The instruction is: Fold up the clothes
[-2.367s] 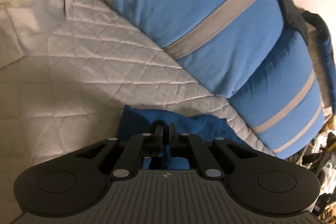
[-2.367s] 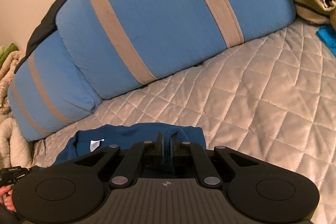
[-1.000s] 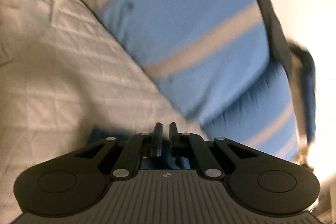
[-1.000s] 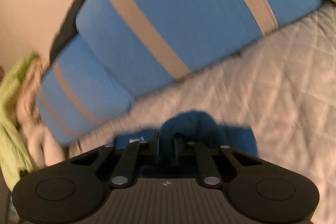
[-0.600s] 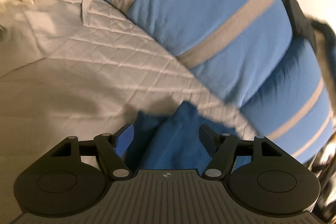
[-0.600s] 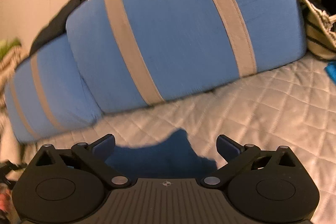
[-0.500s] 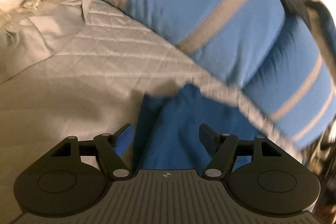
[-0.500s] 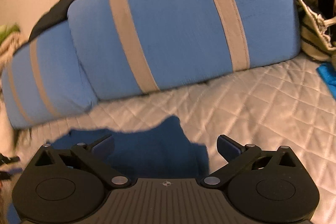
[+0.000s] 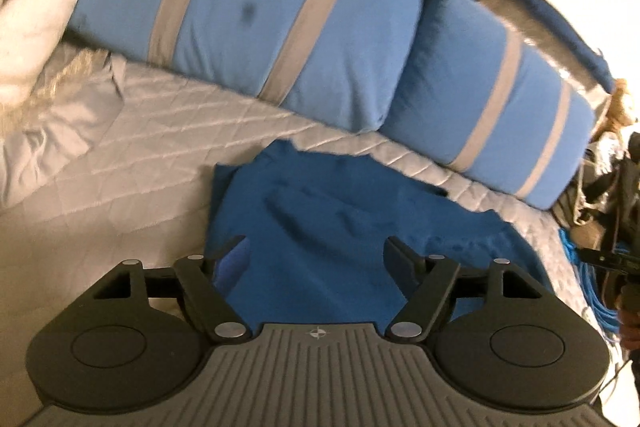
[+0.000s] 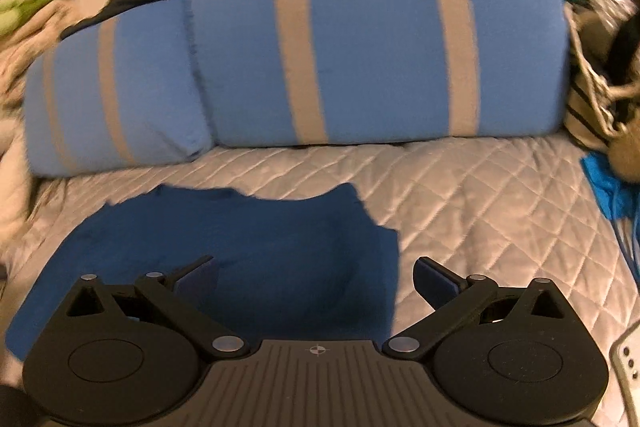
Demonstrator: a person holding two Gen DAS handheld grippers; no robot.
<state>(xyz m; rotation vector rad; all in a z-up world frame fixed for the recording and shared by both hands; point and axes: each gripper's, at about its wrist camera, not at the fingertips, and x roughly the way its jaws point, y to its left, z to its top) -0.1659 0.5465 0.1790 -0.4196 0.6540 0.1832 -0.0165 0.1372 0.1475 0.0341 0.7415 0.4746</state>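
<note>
Released shirt (image 9: 328,251) seemingly below parted fingers (image 9: 234,255)

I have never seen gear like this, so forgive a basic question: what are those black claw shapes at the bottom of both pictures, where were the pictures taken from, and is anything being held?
There is no robot here. A person holds a hand tool in each hand, each with two fingers that pinch, and a small wide-angle camera on each tool looks forward along those fingers. So one picture comes from the left gripper and the other from the right gripper; the black shapes are the tools themselves.

Both look down at a bed with a grey quilted cover. A dark blue garment lies spread on it, in front of two blue pillows with grey stripes.

Nothing is held. Both sets of jaws have just been opening and now stand wide apart, with the garment lying loose below them.
</note>
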